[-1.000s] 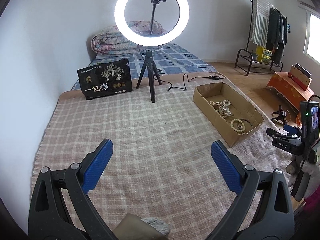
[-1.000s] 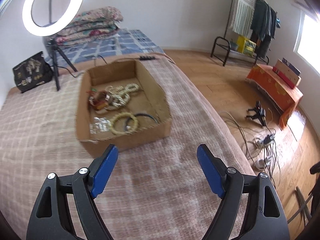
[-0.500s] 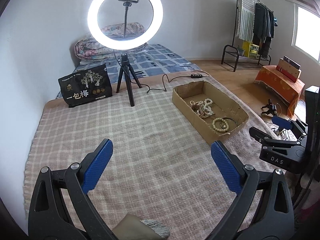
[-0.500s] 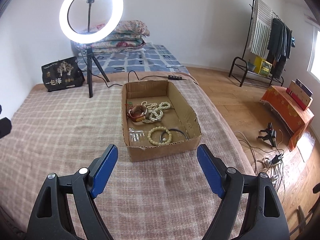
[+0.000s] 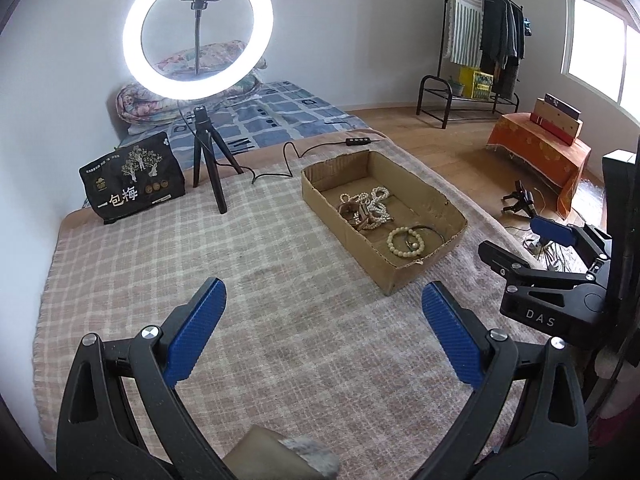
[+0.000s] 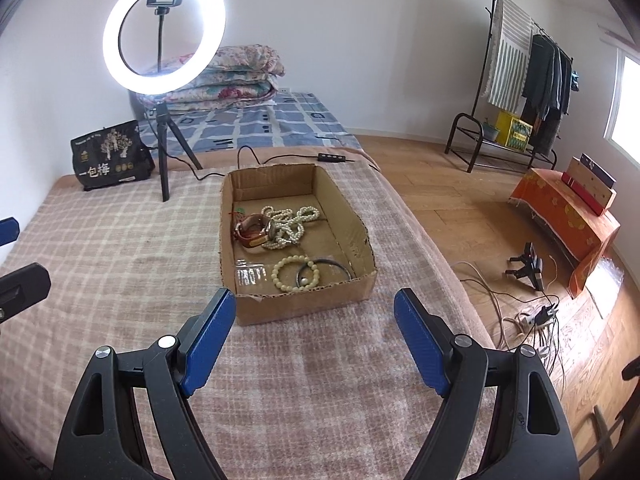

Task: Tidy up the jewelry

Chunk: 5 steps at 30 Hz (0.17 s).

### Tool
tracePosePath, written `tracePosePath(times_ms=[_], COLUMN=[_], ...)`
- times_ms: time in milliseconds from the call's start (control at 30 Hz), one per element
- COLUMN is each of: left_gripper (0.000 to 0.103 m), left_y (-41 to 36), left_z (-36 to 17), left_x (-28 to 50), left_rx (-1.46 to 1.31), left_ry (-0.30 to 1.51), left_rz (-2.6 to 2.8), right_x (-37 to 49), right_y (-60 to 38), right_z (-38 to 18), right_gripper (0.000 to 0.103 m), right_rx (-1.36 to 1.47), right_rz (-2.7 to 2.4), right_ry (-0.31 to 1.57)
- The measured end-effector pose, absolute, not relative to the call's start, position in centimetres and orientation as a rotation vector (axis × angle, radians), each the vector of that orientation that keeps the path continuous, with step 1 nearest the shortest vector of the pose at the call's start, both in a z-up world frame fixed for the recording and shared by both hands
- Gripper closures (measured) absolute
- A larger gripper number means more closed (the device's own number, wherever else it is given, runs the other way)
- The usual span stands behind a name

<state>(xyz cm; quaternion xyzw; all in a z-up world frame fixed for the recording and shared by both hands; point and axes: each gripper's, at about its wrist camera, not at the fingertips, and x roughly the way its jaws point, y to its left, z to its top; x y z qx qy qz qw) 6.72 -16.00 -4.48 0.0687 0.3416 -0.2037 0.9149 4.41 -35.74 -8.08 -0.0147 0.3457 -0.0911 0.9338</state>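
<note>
Lying together inside the cardboard box (image 6: 362, 240) on the checked blanket (image 6: 120, 248): pearl necklace (image 6: 290, 224), leather bracelet (image 6: 252, 232), bead bracelet (image 6: 294, 272), dark bangle (image 6: 334, 266), fitting either sorted or awaiting sorting, both left gripper (image 5: 324, 334) and right gripper (image 6: 314, 340) spread wide, holding nothing.

Partly seen and unclear items

The small clear packet (image 6: 251, 274) in the near left corner of the cardboard box (image 6: 304, 308) holds something too small to identify; in the left wrist view the box's near wall hides it. The left gripper (image 6: 12, 264) is cut off at the right wrist view's left edge.
</note>
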Motion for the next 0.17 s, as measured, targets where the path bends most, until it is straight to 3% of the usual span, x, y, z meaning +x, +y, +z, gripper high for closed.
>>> tracePosePath(times_ms=[167], left_gripper=[0.003], left_y=[-16.56], left_z=[-4.80], left_x=[6.24], left_rx=[0.167], left_ry=[0.678], left_rz=[-0.415], right_x=[4.28], right_y=[-36.06], right_z=[-8.14], right_gripper=[0.022], right_rx=[-0.030], right_rz=[-0.192], right_ry=[0.709])
